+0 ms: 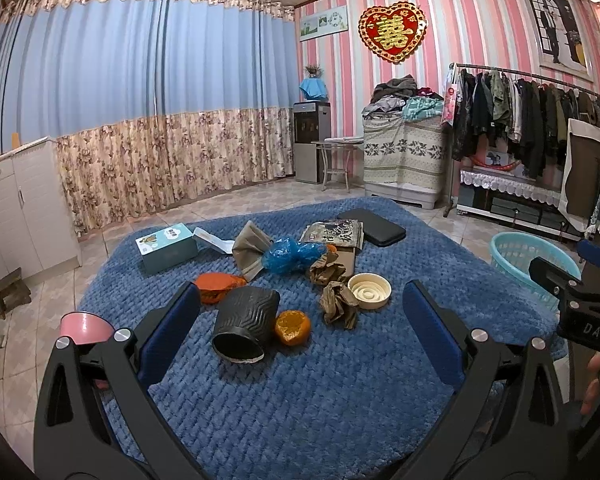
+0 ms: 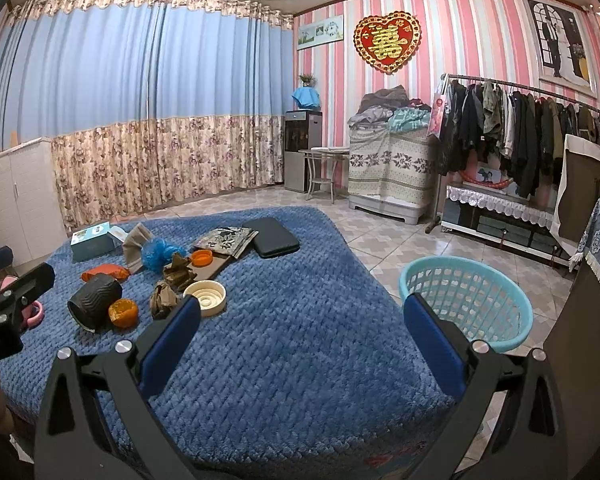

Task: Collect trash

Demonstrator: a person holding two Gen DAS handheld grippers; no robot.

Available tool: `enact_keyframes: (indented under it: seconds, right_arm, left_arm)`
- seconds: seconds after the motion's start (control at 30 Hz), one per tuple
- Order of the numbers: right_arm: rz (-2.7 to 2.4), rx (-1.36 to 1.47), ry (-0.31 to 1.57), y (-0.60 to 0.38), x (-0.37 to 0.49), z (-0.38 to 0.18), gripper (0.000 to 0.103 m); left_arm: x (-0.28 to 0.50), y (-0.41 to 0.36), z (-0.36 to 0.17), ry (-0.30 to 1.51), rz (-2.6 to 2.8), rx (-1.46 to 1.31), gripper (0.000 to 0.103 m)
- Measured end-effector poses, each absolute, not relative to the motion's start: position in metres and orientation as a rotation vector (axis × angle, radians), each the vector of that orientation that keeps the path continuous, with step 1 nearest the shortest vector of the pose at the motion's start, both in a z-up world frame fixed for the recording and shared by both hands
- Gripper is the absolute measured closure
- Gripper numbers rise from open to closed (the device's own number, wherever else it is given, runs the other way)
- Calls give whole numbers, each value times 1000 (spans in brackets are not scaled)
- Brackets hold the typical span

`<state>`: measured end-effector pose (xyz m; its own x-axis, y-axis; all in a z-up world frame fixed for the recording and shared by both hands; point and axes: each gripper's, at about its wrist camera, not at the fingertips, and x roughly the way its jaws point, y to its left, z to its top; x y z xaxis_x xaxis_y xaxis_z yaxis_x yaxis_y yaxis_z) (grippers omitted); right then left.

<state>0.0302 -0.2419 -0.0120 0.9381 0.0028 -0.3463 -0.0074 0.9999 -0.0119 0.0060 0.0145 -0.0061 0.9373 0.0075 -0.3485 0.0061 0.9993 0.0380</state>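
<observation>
From your left wrist, your left gripper [image 1: 300, 312] is spread wide with nothing between its blue pads, hanging above the near side of the litter, so the black ribbed cup [image 1: 246, 326] lying on its side and the hollowed orange peel [image 1: 293, 327] touching it sit framed between the fingers; that placement looks like a line-up for a first pick, though nothing is gripped yet. Farther back lie two crumpled brown paper wads [image 1: 338, 304], a cream round lid [image 1: 369, 290], a crumpled blue plastic bag [image 1: 288, 257], an orange wrapper [image 1: 218, 286] and a teal box [image 1: 166, 248], all loose on the blue quilted cover [image 1: 300, 392]. The turquoise basket [image 1: 528, 260] stands on the tiled floor off the cover's right edge, probably where the trash goes. From your right wrist, your right gripper [image 2: 302, 320] is just as wide open and empty, held over a bare stretch of cover between the litter on its left and the basket [image 2: 466, 304] on its right, which would suit ferrying pieces across. The cover looks soft and bumpy, so light scraps may sink or shift under a pad. Around you are blue and floral curtains [image 2: 140, 120], pink striped wallpaper and a loaded clothes rack [image 2: 520, 128].
</observation>
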Motion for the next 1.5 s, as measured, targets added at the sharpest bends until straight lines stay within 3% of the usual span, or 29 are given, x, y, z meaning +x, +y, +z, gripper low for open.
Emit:
enact_keyframes:
  seconds: [1.5]
  right_arm:
    - [2, 1, 349, -240, 29, -10, 4]
  left_arm:
    - [6, 18, -7, 363, 7, 39, 5]
